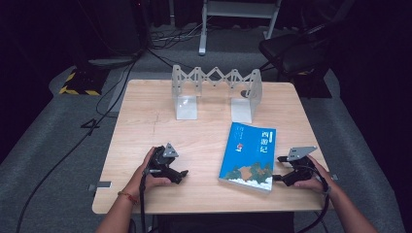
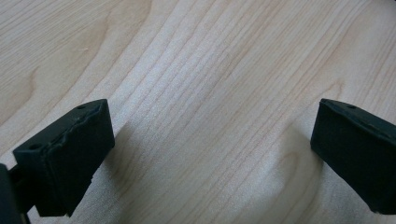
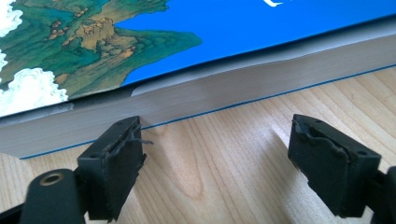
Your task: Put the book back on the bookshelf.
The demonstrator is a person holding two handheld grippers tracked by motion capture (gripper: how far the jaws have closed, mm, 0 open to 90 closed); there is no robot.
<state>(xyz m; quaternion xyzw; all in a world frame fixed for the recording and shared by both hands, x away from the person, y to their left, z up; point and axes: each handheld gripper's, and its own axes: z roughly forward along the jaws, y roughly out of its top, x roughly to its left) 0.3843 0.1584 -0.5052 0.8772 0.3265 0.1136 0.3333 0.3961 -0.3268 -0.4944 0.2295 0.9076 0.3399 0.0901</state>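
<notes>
Blue book lay flat on wooden table, right of centre, near front edge. Right gripper sat just beside its page edge, jaws wide apart, nothing held. Left gripper rested over bare wood, also gaping, well apart from book. Folding metal rack stood at back.

On the tabletop there is one book with a blue cover. It lies flat.

There is one white expanding book rack near the far edge. It has two upright end plates, and one zigzag lattice joins them.

There are two claws. The left claw is one and the right claw is the other. Each claw has two black jaws, so four jaws together. Each claw carries one grey three-cornered plate, two plates in all.

Two hands hold them: one left hand and one right hand.

The tabletop itself is one.
</notes>
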